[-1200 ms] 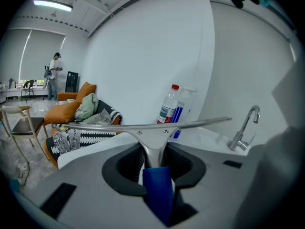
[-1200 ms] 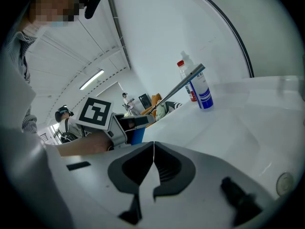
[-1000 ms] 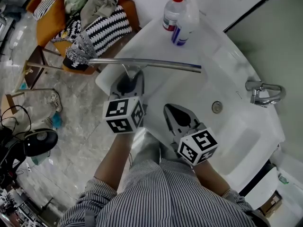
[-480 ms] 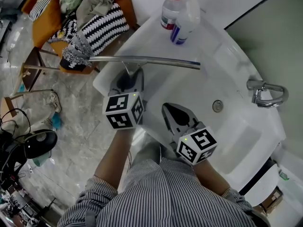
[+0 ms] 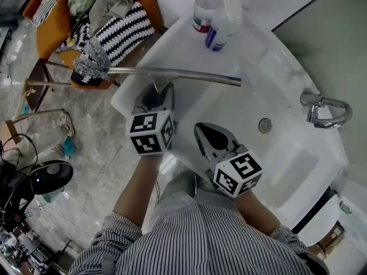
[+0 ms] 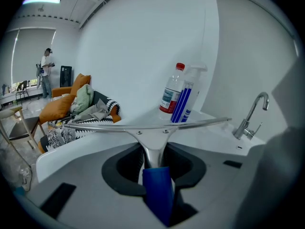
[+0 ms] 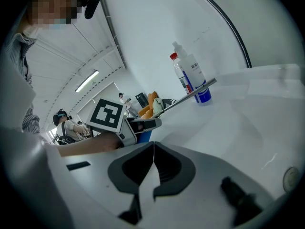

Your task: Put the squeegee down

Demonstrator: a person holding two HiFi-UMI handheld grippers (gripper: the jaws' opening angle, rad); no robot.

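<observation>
The squeegee has a long metal blade bar and a blue handle. My left gripper is shut on that handle, with the bar held crosswise just above the white sink's left rim. My right gripper hangs over the basin near its front edge, jaws closed together with nothing between them. In the right gripper view the squeegee bar runs toward the bottles.
A red-capped bottle and a spray bottle stand on the sink's back ledge. The tap is at right, the drain in the basin. An orange chair with clothes stands at left of the sink.
The left gripper and squeegee have sunk slightly toward the sink rim. The right gripper has stayed put.
</observation>
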